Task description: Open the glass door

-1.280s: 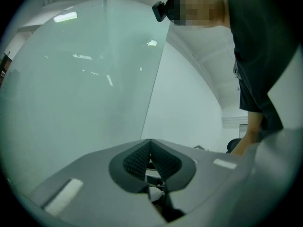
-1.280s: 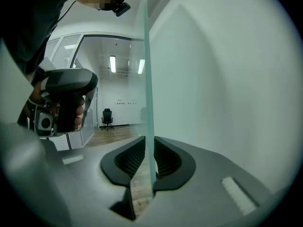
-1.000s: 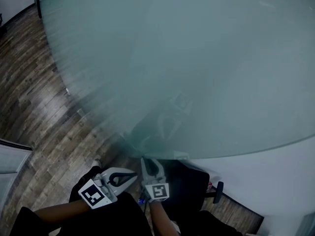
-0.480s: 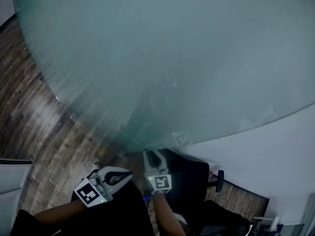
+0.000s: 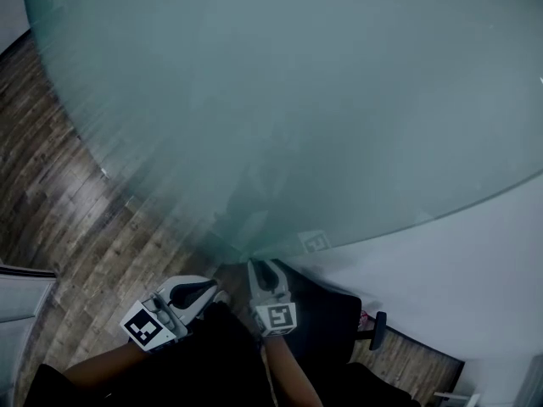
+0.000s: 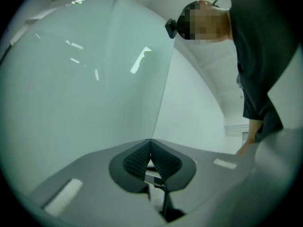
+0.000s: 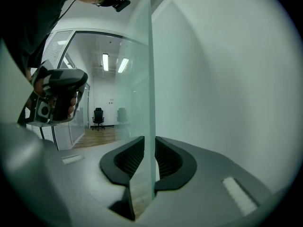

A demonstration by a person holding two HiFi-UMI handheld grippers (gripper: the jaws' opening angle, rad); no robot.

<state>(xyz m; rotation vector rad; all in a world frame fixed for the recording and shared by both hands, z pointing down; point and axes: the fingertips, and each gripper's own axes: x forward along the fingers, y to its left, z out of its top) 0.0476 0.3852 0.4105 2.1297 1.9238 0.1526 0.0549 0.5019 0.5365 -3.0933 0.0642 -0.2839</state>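
Item 1, glass door [image 5: 322,100]: a frosted, green-tinted pane standing upright, long axis vertical. It fills most of the head view. Its foot meets the wooden floor [image 5: 59,185] on the left and ends near the white wall [image 5: 475,295] on the right. My right gripper view shows it edge-on. The free edge runs straight up and down the middle of the frame and points towards me, with the wall to its right and a room to its left.

Item 2, my right gripper [image 5: 264,268]: aimed roughly level at the door's free edge, low on the pane. The jaws have just been easing apart, yet the edge sits between them and the ribbed pads lie against both faces, pinching the glass.

Item 3, my left gripper [image 5: 212,292]: just left of the right one, low by the door's foot, with the pane ahead of it. The jaws are pressed together at the tips with nothing between them.

Item 4, office chair [image 7: 98,116]: black, far off in the room to the left of the glass edge
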